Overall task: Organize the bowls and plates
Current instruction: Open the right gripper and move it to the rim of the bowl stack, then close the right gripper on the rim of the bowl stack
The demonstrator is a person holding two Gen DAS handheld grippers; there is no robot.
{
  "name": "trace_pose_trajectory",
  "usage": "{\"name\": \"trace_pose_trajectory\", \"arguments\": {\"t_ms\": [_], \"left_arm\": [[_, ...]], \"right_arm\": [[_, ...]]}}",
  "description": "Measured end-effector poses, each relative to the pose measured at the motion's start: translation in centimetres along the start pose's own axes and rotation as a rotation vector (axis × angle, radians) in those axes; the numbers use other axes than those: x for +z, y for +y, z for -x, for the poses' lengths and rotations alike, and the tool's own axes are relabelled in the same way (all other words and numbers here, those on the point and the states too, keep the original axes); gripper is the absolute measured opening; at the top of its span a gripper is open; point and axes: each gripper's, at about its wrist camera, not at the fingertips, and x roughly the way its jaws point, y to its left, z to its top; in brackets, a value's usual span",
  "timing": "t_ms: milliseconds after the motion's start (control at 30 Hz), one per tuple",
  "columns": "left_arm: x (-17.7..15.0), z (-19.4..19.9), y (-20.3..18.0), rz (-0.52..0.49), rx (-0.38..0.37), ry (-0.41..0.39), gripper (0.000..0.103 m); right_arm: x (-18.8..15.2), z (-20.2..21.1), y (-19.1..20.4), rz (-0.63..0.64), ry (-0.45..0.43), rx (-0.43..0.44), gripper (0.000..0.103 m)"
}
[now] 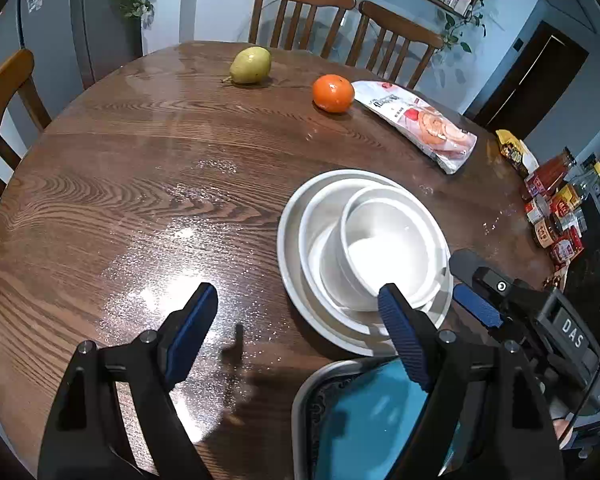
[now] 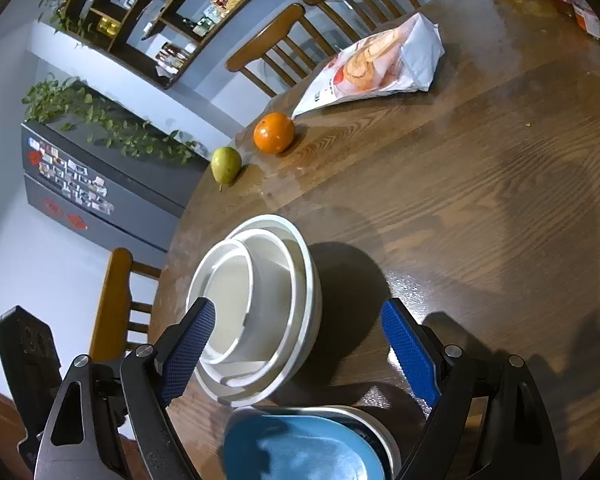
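Left gripper (image 1: 298,312) hangs wide and empty beside the nested white bowls (image 1: 384,244) on the table (image 1: 140,184), while the right gripper (image 2: 300,332), equally wide and empty, should probably centre its jaws before gripping any rim.

On the worktop (image 1: 120,200) I see a small bowl (image 1: 384,248) nested in a larger bowl (image 1: 320,216) on a plate (image 1: 290,256). Nearer me sits a second plate (image 1: 364,412). Behind the stack lie a pear (image 1: 251,65), an orange (image 1: 333,93) to its right, then a snack bag (image 1: 416,124).
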Motion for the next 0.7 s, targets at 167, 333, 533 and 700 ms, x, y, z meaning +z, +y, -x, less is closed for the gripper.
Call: {"name": "trace_pose_trajectory", "arguments": {"t_ms": [167, 333, 533, 700], "left_arm": [[-0.7, -0.4, 0.9, 0.009, 0.007, 0.018, 0.082], [-1.3, -1.2, 1.7, 0.05, -0.091, 0.054, 0.08], [-0.6, 0.8, 0.8, 0.059, -0.188, -0.026, 0.081], [-0.2, -1.0, -0.7, 0.02, -0.143, 0.002, 0.08]], "right_arm": [[0.2, 0.0, -0.3, -0.013, -0.002, 0.006, 0.087], [0.2, -0.5, 0.2, 0.005, 0.02, 0.033, 0.087], [1.0, -0.7, 0.5, 0.002, 0.028, 0.068, 0.086], [1.8, -1.7, 0.7, -0.007, 0.111, 0.053, 0.069]]}}
